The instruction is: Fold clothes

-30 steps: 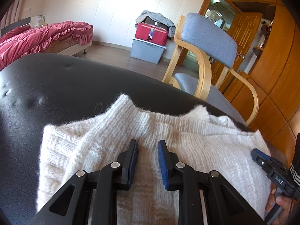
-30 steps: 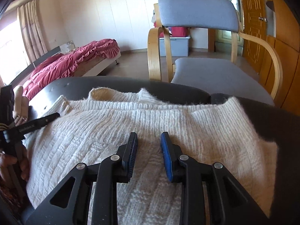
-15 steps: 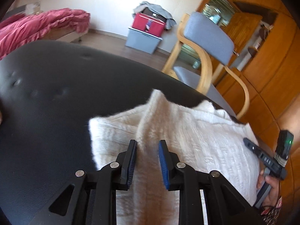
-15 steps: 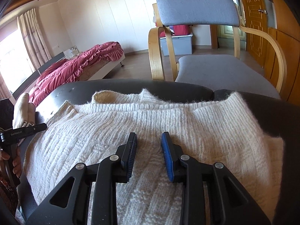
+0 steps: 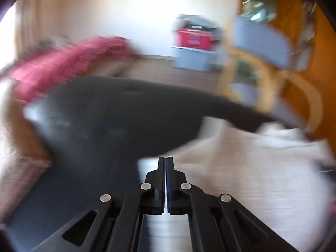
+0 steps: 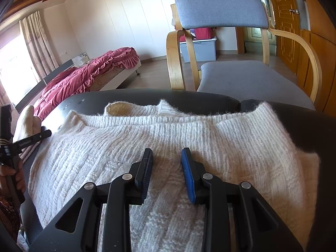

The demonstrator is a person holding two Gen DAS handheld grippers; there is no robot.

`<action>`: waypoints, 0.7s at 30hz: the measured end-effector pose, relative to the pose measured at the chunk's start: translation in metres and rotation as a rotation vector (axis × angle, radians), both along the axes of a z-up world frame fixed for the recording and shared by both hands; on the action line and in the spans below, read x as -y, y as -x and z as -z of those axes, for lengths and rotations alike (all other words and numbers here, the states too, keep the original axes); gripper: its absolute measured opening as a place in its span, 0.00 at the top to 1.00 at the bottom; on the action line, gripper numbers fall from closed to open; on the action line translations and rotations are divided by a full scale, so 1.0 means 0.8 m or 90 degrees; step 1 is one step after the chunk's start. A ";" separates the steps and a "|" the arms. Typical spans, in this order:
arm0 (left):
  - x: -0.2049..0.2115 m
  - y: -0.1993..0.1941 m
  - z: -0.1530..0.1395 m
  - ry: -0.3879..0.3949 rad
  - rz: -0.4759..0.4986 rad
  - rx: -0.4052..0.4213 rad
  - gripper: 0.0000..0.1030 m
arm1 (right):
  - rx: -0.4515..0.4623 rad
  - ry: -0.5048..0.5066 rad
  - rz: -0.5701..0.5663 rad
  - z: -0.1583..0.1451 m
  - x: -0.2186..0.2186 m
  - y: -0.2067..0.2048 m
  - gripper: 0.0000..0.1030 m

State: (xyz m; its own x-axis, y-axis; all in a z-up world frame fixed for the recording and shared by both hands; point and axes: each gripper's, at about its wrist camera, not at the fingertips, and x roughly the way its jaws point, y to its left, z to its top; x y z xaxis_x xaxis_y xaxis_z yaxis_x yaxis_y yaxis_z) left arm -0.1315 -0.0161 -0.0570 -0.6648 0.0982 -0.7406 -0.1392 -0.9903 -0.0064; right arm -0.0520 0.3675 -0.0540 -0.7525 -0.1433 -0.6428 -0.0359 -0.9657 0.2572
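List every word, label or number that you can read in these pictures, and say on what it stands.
No text can be read here.
Small white print on the side of the left gripper: too small to read.
Pale label on the red bag: blurred, unreadable.

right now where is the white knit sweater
The white knit sweater lies spread on the black padded surface, filling the lower middle of the right wrist view just in front of the grey armchair.
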 end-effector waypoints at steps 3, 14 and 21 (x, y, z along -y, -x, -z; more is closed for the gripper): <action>0.038 0.000 0.012 -0.162 0.012 0.043 1.00 | 0.000 0.003 0.000 0.000 -0.001 0.000 0.70; 0.002 -0.045 -0.026 -0.187 0.148 -0.008 0.83 | 0.000 0.006 0.000 0.000 0.000 -0.001 0.70; -0.025 -0.037 -0.014 -0.004 0.034 0.009 0.80 | 0.000 0.008 0.000 -0.001 0.000 -0.001 0.69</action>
State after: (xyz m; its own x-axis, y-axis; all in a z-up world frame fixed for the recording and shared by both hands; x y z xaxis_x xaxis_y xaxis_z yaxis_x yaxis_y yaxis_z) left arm -0.1020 0.0040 -0.0460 -0.6475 0.1382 -0.7494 -0.1920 -0.9813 -0.0150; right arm -0.0510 0.3677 -0.0535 -0.7526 -0.1522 -0.6406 -0.0351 -0.9623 0.2698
